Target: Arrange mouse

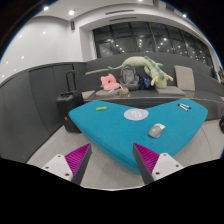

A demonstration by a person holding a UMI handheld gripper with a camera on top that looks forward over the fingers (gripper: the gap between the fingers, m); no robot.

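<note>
A grey computer mouse [156,129] lies on a teal heart-shaped table [110,128], towards its right side. My gripper [113,160] is held back from the table's near edge, well short of the mouse. Its two fingers with magenta pads [78,160] stand wide apart with nothing between them. The mouse is beyond the fingers and a little to the right.
On the table also lie a round white object [133,115], a small yellow-green item [101,108] and a small item at the right edge [184,105]. A black bin [67,111] stands left of the table. A grey sofa [150,90] behind holds stuffed toys [145,68].
</note>
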